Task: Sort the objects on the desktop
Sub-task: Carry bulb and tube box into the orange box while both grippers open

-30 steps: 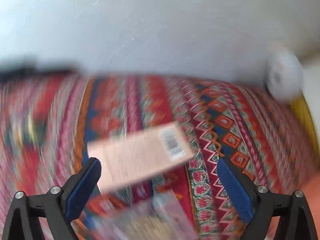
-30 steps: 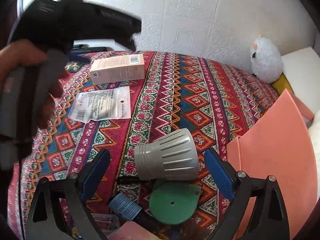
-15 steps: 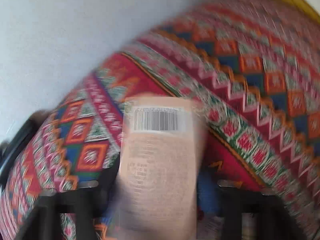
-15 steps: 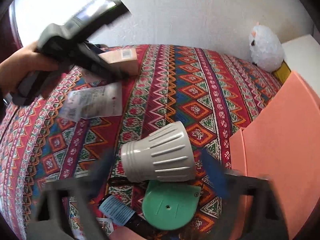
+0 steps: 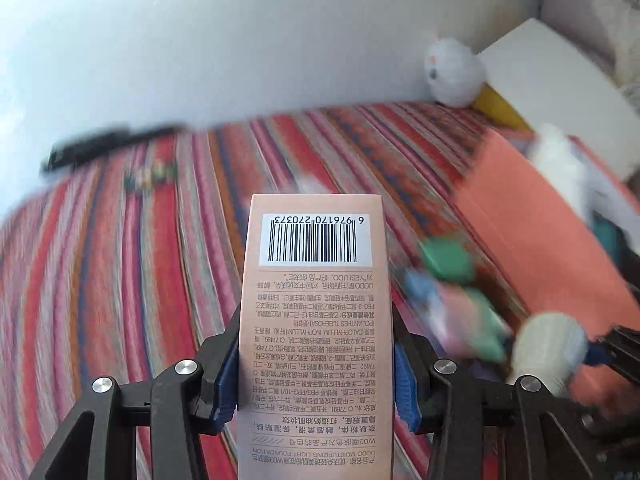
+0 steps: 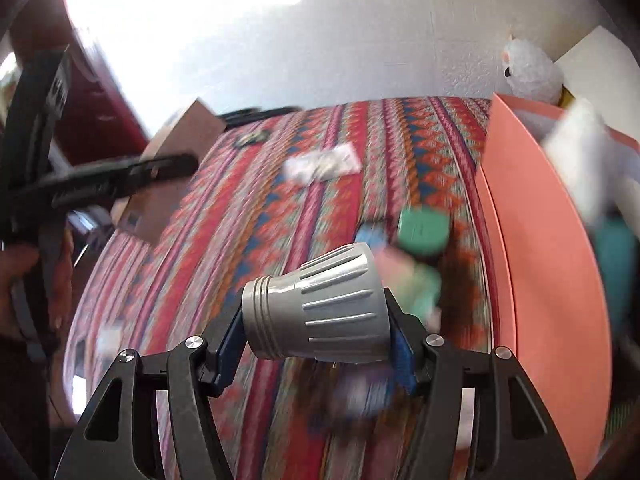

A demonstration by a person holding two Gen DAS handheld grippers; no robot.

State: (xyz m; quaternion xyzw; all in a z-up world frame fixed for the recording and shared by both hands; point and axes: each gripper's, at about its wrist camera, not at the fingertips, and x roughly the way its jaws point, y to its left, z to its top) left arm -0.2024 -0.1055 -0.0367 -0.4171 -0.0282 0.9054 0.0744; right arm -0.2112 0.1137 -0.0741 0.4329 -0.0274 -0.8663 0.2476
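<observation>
My left gripper (image 5: 316, 376) is shut on a tall pink foundation box (image 5: 316, 320) with a barcode, held above the patterned cloth (image 5: 120, 280). My right gripper (image 6: 316, 340) is shut on a grey ribbed lamp housing (image 6: 320, 312), lifted off the cloth (image 6: 280, 200). In the right wrist view the left gripper (image 6: 120, 176) and its pink box (image 6: 172, 168) show at the left. In the left wrist view the grey housing (image 5: 548, 352) shows at the lower right, blurred.
An orange storage box (image 6: 552, 260) (image 5: 540, 232) stands at the right with white and teal items in it. A green disc (image 6: 422, 228), a blue tag and a plastic packet (image 6: 324, 164) lie on the cloth. A white plush toy (image 6: 528, 72) sits at the back.
Both grippers closed and lifted: the left took the pink box off the cloth, the right took the grey housing. Both now swing toward the orange box, with motion blur.
</observation>
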